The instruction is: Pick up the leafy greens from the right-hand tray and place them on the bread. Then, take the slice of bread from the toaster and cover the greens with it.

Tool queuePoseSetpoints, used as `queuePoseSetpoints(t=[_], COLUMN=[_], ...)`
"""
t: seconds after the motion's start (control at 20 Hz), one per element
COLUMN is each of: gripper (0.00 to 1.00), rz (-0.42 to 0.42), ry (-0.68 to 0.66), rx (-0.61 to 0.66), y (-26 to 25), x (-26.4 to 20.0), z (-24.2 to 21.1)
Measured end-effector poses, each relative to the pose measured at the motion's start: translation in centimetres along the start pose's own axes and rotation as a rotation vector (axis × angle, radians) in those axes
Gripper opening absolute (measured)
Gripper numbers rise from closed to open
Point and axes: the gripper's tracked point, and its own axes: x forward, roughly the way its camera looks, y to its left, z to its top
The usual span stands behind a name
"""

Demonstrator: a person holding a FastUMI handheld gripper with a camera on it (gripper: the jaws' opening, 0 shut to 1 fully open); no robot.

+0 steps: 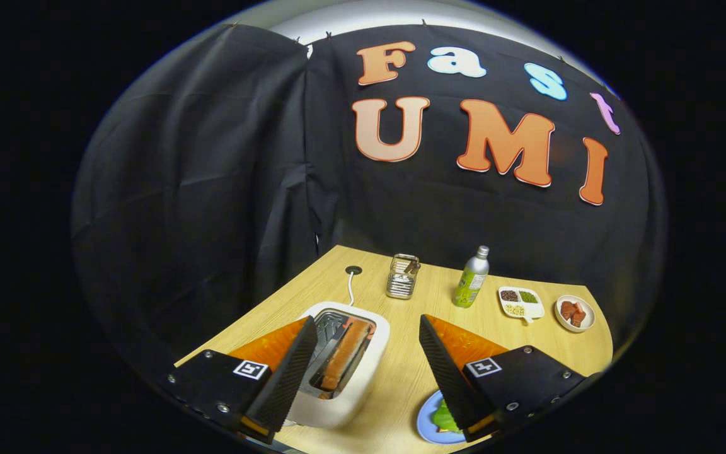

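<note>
gripper (363,372) – open, empty, set to straddle toaster slot | toaster (363,384) – bread slice (344,354) upright in slot, 11 o'clock | greens (443,417) – on plate, 5 o'clock, awaiting cover

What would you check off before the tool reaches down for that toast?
1. Tool open, nothing held: ok.
2. Bread slice standing in the toaster slot, between the fingers: ok.
3. Leafy greens already on the blue plate: ok.
4. Bread under the greens: cannot tell, finger hides it.
5. Toaster cord lying behind, out of the way: ok.
6. Bottle and wire basket well beyond the toaster: ok.
</note>
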Motion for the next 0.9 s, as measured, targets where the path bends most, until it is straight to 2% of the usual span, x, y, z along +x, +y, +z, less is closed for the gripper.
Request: queuePoseSetpoints(t=[0.2, 0.5, 0.6, 0.75, 0.85, 0.9], gripper=[0.97, 0.74, 0.6, 0.21, 0.11, 0.09], rz=[-0.015, 0.009, 0.015, 0.016, 0.009, 0.013], ry=[0.074, 0.146, 0.156, 0.172, 0.172, 0.168], rx=[0.064, 0.08, 0.069, 0.082, 0.075, 0.082], y=[0.5, 1.8, 2.1, 2.4, 2.5, 2.5], x=[1.3, 2.5, 2.6, 2.6, 2.3, 2.2], z=[-2.1, -4.5, -4.9, -5.2, -4.9, -4.6])
